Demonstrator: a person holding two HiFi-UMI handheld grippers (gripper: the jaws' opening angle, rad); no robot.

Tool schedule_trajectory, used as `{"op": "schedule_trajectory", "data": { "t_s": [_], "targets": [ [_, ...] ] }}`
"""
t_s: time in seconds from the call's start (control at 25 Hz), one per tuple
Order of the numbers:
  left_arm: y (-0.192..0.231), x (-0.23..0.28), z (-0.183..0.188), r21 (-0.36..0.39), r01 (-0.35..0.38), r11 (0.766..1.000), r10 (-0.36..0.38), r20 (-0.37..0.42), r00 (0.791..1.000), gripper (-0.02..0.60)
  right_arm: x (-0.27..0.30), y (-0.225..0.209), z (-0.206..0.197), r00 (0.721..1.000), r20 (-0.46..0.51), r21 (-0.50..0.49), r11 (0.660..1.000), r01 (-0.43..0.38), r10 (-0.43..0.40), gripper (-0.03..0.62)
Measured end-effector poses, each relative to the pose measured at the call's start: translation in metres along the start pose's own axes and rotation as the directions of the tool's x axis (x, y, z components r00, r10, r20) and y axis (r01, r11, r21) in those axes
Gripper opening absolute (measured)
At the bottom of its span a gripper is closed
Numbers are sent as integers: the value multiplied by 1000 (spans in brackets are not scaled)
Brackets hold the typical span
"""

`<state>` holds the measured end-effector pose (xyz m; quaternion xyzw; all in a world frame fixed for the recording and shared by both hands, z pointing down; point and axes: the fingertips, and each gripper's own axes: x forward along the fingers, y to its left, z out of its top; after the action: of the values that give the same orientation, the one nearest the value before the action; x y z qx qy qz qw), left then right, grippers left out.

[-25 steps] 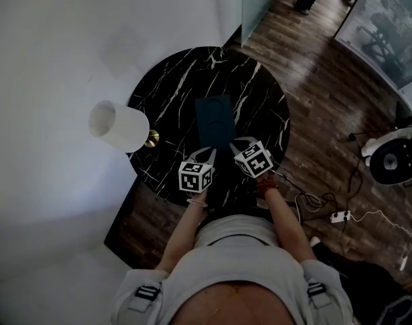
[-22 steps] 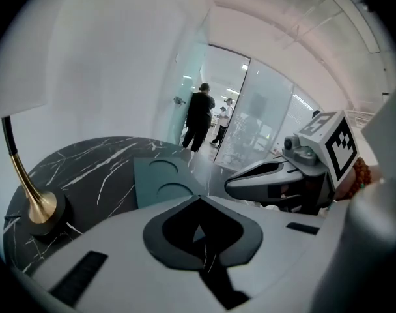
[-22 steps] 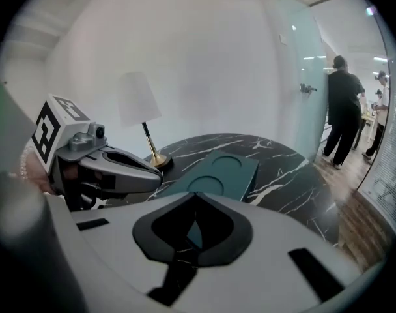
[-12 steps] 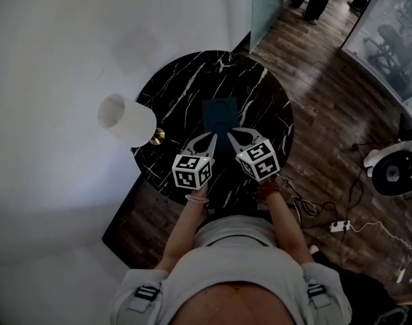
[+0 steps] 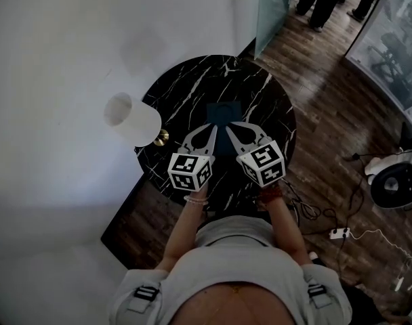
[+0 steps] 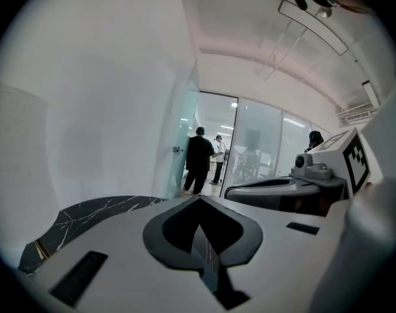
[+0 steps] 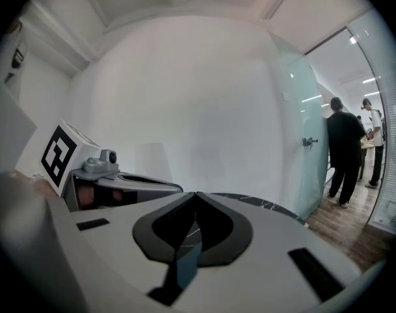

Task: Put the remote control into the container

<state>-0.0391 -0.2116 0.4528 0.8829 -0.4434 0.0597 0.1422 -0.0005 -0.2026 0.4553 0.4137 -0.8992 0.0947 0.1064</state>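
Your left claw (image 5: 209,128) and right claw (image 5: 229,127) are pressed together, empty. Container (image 5: 224,111) lies just beyond both tips, at table (image 5: 191,87) centre; remote unseen.

Black surface (image 5: 253,90), white-veined like marble. Ahead of the pale grey left gripper (image 5: 211,127) and right gripper (image 5: 229,127), each bearing black-and-white square markers, a dark teal container (image 5: 223,111). Floor (image 5: 328,100): brown wood.

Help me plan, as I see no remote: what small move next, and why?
Probably draw both tools back for a look: the left tool and right tool are shut and empty, and they hide part of the container on the table.
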Motion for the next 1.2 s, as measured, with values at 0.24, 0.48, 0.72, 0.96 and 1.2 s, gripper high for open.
{"op": "schedule_trajectory", "data": {
  "t_s": [0.24, 0.48, 0.72, 0.96, 1.2],
  "targets": [
    [-5, -9, 25, 19, -4, 1000, 3, 58, 998, 6, -7, 0, 25, 998, 66, -10, 1000, 10, -9, 14],
    [-10, -17, 42, 29, 4, 1000, -7, 95, 995, 6, -9, 5, 37, 995, 98, -8, 1000, -4, 5, 12],
    [-10, -19, 49, 33, 9, 999, -12, 107, 994, 6, -10, 4, 43, 994, 111, -6, 1000, 5, -4, 12],
    [-10, -20, 51, 52, 3, 999, -9, 109, 994, 6, -12, -1, 48, 990, 136, 17, 1000, 25, -27, 11],
    [-9, -18, 53, 61, 5, 998, -11, 111, 994, 6, -11, -3, 50, 989, 142, 23, 999, 32, -35, 11]
  ]
}}
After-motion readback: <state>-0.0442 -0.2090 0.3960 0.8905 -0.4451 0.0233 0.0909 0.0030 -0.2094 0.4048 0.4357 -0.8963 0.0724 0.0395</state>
